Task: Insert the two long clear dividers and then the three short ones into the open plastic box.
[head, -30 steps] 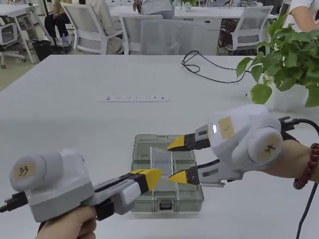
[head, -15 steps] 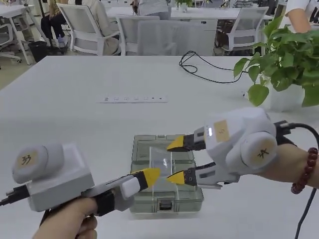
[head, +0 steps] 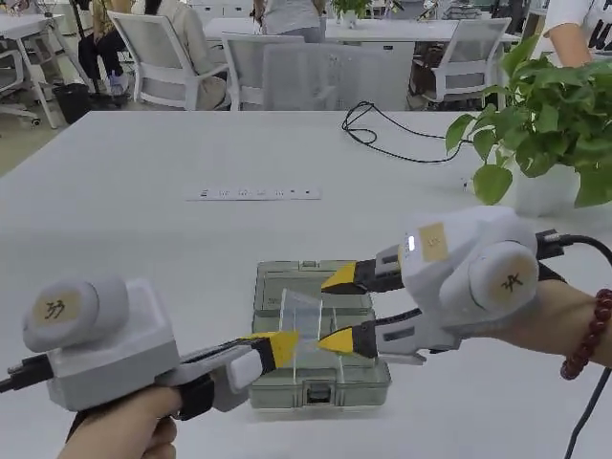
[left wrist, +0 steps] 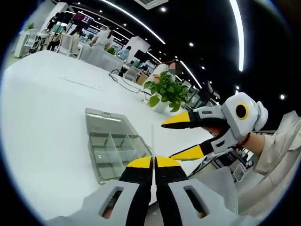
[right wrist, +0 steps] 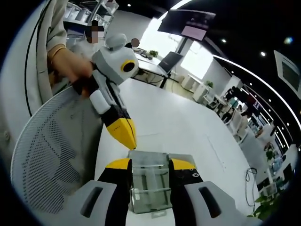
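In the head view, the open plastic box (head: 287, 283) sits on a big white table (head: 143, 239), near the person. The box is see-through and grey, and thin clear walls stand inside it. The left gripper (head: 277, 346) comes in from the bottom left. Its jaws are pinched tight on a clear divider (head: 300, 317), which stands up straight over the middle of the box. I cannot tell if the bottom of the divider touches the box. The right gripper (head: 337, 309) comes in from the right with its jaws wide apart, one yellow tip above the other, just beside the divider. Farther back on the table lie a thin white strip (head: 253, 193) and a black cable (head: 382, 129). A green plant (head: 550, 105) stands at the right side. Behind the table are white chairs (head: 158, 53) and more desks, with people sitting there. In the left gripper view, the two jaws are pressed together on the divider, which looks like one thin line going up. The box lies to the left on the table, and its clear walls cut it into small rooms. The right gripper is on the right, jaws wide, with the plant behind it. In the right gripper view, its own jaws stand wide apart, with the box between them on the white table. The left gripper points down at the box from above.
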`<state>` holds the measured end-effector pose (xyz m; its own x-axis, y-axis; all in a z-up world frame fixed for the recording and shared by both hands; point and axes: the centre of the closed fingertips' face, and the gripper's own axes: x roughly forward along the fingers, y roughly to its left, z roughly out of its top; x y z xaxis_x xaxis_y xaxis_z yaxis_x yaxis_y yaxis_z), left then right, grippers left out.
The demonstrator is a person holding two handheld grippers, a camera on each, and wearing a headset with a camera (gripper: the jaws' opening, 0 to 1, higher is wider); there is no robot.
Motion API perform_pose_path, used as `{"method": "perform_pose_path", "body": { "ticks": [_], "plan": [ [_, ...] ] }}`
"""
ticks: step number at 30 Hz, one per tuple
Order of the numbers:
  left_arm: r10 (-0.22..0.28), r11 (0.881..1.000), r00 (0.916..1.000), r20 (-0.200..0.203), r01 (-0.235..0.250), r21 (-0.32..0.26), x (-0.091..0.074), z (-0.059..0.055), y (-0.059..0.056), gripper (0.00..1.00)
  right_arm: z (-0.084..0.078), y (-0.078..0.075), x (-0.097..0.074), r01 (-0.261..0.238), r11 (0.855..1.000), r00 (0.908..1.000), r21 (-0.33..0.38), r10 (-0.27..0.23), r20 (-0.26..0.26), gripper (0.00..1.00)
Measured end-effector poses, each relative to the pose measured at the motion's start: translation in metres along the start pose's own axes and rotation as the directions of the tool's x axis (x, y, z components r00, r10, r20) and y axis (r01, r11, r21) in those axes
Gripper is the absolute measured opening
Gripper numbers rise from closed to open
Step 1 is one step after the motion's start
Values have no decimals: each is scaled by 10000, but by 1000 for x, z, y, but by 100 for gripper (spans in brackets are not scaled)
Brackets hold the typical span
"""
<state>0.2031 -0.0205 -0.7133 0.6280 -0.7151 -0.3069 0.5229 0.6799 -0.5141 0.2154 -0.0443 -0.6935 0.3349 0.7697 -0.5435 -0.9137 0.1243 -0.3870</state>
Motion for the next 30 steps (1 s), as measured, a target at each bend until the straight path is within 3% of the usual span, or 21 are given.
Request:
{"method": "perform_pose_path", "body": {
  "ticks": [4, 7, 9, 15, 24, 26, 30],
  "plan": [
    [169, 9962, 9994, -296, -143, 863, -3, -5, 2, 0, 4, 0, -2, -170, 9981, 9996, 598, 155, 251, 32],
    [66, 9899, 9997, -230, -32, 1415, -4, -4, 0, 0, 9, 1, -3, -453, 9934, 9977, 1057, 397, 550, 33],
    [241, 9771, 9989, -408, -149, 2121, -6, -5, 2, 0, 13, 2, -5, -674, 9892, 9957, 1299, 584, 724, 33],
    [62, 9448, 9983, -577, 131, 3275, -7, -6, -2, 0, 17, 8, -6, -1325, 9800, 9892, 1483, 1213, 823, 34],
    [-866, 8909, 9915, -974, 1208, 4377, -7, -10, -21, 0, 22, 21, -11, -2374, 9629, 9686, 1281, 2247, 1062, 33],
    [-1098, 8746, 9880, -1081, 1478, 4618, -7, -12, -26, 0, 22, 26, -14, -2685, 9558, 9607, 1200, 2566, 1060, 31],
    [-1529, 8563, 9814, -1160, 1902, 4802, -7, -13, -36, 0, 21, 33, -17, -3132, 9437, 9471, 1062, 3021, 1082, 29]
  ]
}}
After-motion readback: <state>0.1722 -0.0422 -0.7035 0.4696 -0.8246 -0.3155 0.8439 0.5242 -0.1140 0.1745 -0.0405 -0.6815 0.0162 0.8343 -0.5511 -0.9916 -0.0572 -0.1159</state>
